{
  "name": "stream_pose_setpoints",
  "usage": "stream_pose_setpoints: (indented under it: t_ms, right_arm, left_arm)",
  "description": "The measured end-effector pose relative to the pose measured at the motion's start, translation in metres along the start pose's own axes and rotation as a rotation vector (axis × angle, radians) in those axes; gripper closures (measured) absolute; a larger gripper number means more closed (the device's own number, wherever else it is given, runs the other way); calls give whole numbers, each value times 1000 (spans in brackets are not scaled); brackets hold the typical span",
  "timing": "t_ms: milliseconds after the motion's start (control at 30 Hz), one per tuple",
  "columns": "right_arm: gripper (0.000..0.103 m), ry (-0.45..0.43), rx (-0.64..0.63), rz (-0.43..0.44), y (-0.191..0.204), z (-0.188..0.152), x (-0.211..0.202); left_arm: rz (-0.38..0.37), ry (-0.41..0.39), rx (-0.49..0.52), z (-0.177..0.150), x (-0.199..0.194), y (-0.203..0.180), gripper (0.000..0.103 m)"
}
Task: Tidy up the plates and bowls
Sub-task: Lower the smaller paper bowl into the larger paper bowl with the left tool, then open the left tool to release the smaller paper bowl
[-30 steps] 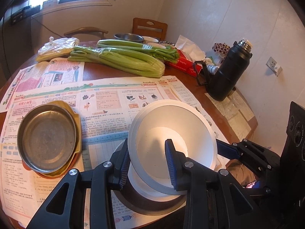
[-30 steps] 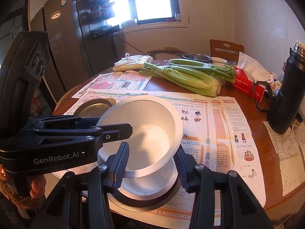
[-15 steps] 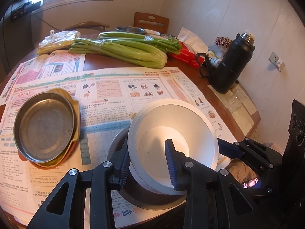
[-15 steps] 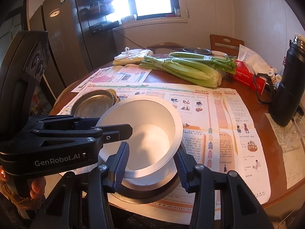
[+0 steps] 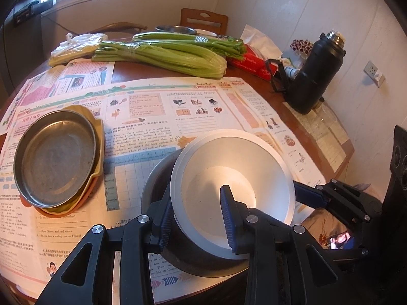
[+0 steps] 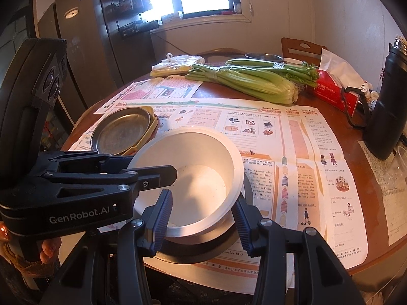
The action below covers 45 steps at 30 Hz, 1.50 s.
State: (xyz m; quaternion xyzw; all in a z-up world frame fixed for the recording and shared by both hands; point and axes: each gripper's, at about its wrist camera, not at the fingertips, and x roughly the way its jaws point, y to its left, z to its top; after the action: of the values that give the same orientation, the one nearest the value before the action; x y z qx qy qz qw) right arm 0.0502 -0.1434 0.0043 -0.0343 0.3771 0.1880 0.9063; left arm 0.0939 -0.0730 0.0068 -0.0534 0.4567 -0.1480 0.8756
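Both your left gripper and right gripper clamp the white bowl's rim; lower it level into the metal bowl at the table's near edge.

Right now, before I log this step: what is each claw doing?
Left claw: shut on the white bowl's rim.
Right claw: shut on the same bowl's rim.

We hold both claws angled downward side by side; our left claw pinches the white bowl wall (one finger inside, one outside), and our right claw is closed across the bowl's near side
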Motion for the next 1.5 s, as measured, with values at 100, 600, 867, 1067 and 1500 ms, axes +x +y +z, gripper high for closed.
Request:
stream_pose_setpoints:
  t_ms: [100, 600, 867, 1067, 1500]
  right_arm:
    - [55, 10, 0, 0, -1, -2, 3]
    - [55, 24, -6, -2, 0, -4, 8]
    - [55, 19, -26, -19, 2, -5, 8]
    - [55, 19, -31, -20, 2, -6, 7]
    - [55, 9, -27, -46, -2, -5, 5]
  left_arm:
    - [3, 7, 5, -1, 2, -1, 68]
    - [18, 8, 21, -2, 5, -1, 68]
    - [27, 5, 31, -3, 5, -1, 68]
    - [22, 4, 27, -3, 4, 0, 68]
    - [18, 0, 24, -4, 3, 0, 66]
